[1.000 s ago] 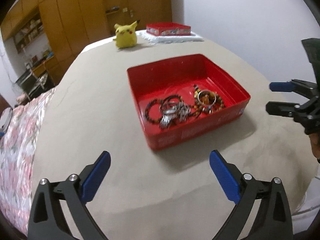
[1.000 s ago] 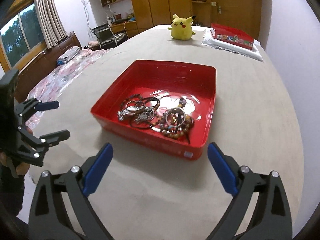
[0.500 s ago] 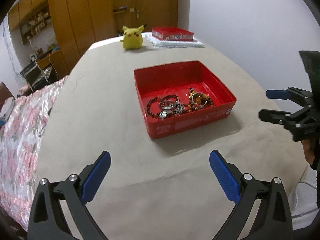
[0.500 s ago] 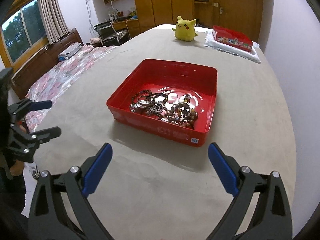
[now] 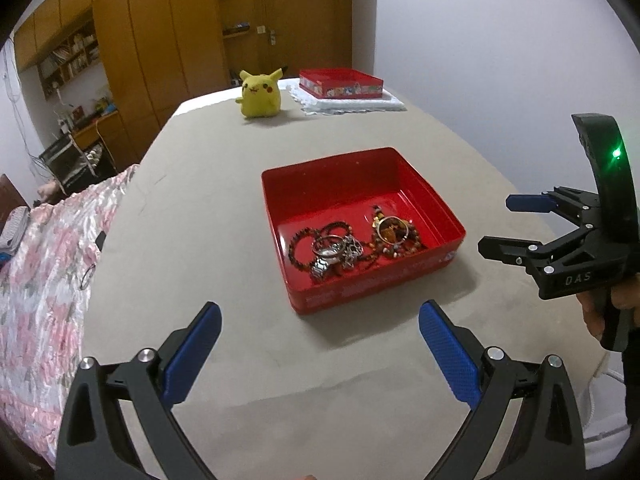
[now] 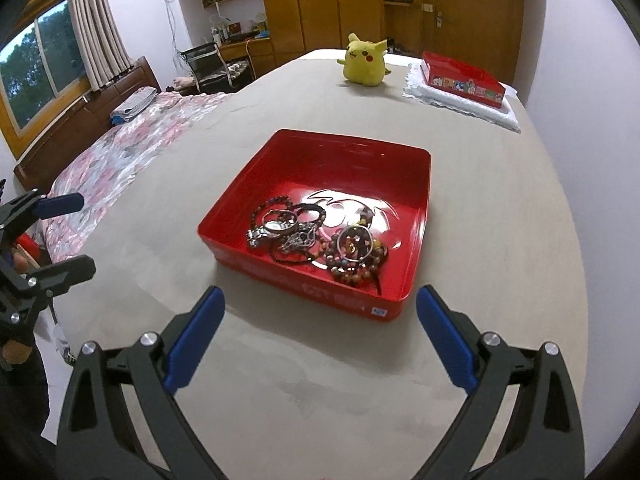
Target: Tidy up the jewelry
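Bare desk (image 6: 360,380) lies open on all sides of the red tin (image 6: 420,216), whose walls enclose the jewelry (image 6: 320,240). The plush toy (image 6: 364,60) and second tin (image 6: 464,78) stand far behind.

Home bedroom: bed (image 6: 120,148), wardrobes (image 5: 160,40).

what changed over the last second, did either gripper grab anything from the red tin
Both grippers drew back from the red tin, which looks smaller in the left wrist view. Neither took hold of anything: the left gripper and right gripper have jaws wide open and empty. The jewelry pile lies as before, and the yellow plush is unmoved.
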Motion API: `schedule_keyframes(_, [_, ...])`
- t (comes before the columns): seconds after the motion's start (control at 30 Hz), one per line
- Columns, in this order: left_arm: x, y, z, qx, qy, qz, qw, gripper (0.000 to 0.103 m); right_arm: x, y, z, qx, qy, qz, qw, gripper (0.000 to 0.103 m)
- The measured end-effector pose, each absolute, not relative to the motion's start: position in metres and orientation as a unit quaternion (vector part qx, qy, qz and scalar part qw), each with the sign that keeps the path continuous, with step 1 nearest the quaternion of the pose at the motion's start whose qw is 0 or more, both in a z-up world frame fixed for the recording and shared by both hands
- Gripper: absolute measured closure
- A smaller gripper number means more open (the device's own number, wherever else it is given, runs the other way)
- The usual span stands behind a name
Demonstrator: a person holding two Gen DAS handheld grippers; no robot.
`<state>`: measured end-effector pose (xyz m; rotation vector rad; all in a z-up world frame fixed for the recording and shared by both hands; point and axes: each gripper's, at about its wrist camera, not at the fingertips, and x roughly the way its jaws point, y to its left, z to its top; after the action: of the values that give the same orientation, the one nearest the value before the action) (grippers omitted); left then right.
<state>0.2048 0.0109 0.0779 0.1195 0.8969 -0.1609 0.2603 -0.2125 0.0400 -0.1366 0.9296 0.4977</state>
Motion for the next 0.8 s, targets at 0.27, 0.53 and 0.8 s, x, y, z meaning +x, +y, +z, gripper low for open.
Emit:
schedule_keyframes(0.27, [0.232,0.011,0.067,0.059,0.443,-0.081,0.891,0.004,0.279,-0.205,0.035,-0.076,0.448,0.231,0.86,0.007])
schedule_keyframes(0.53, [0.257,0.01,0.057,0.057,0.449,-0.086,0.888,0.004,0.304,-0.204,0.027,-0.064,0.455,0.231,0.858,0.007])
schedule_keyframes(0.8, [0.274,0.01,0.046,0.058,0.453,-0.087,0.885,0.004,0.319,-0.199,0.014,-0.062,0.467,0.233,0.851,0.007])
